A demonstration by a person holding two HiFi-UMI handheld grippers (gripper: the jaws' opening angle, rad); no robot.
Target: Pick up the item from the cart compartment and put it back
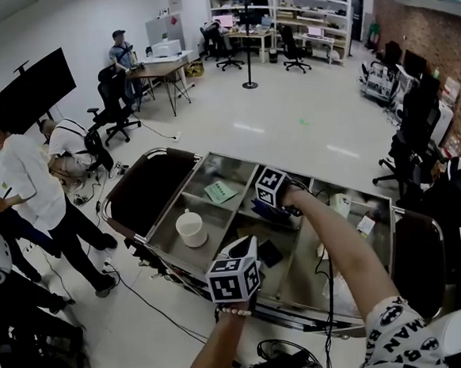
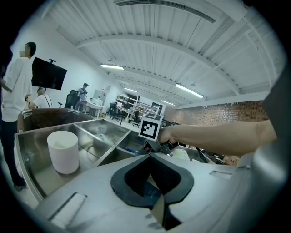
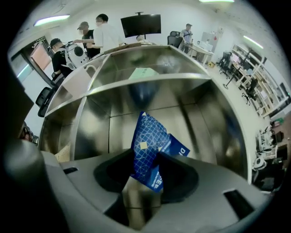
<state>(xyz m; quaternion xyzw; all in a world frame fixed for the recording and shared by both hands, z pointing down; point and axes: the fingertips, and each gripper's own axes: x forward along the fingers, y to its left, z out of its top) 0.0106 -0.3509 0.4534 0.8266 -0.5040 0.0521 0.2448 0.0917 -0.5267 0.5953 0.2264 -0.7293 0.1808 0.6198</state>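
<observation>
A blue packet (image 3: pixel 150 141) with a white line pattern stands upright in a steel cart compartment (image 3: pixel 200 123). My right gripper (image 3: pixel 148 160) points straight down into that compartment and is shut on the packet's lower part. In the head view the right gripper (image 1: pixel 285 207) sits in a middle compartment of the cart (image 1: pixel 166 224), under its marker cube; the packet is hidden there. My left gripper (image 1: pixel 247 244) hovers over the cart's near edge. In its own view the left gripper (image 2: pixel 149 155) has its tips together with nothing between them.
A white cup (image 1: pixel 191 227) stands in the left compartment, also seen as the white cup (image 2: pixel 63 151). A green sheet (image 1: pixel 219 191) lies in a far compartment. A dark flat item (image 1: pixel 268 253) lies near my left gripper. Several people (image 1: pixel 32 187) stand left of the cart; office chairs and desks sit beyond.
</observation>
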